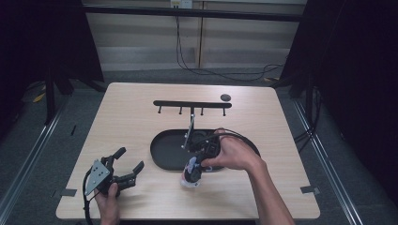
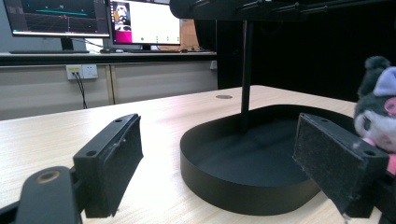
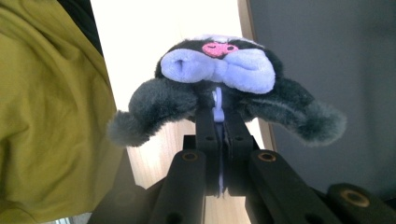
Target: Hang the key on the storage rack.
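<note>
A small plush toy (image 1: 190,178) with dark grey ears, a lilac bow and a pink emblem hangs just off the front rim of a black oval tray (image 1: 157,150). My right gripper (image 1: 194,169) points back toward the person and is shut on the toy. In the right gripper view the jaws of my right gripper (image 3: 222,119) pinch a thin lilac loop at the top of the plush toy (image 3: 217,70). My left gripper (image 1: 130,159) rests low at the front left of the table, open, nothing between its pads (image 2: 119,163). The plush toy (image 2: 379,109) shows past its right jaw.
A black T-shaped rack (image 1: 192,103) with several hooks rises on a pole (image 2: 246,74) from the tray (image 2: 219,182). A small black disc (image 1: 225,97) lies at the back of the table. An olive garment (image 3: 51,112) is close on the left. Monitors (image 2: 144,21) stand behind.
</note>
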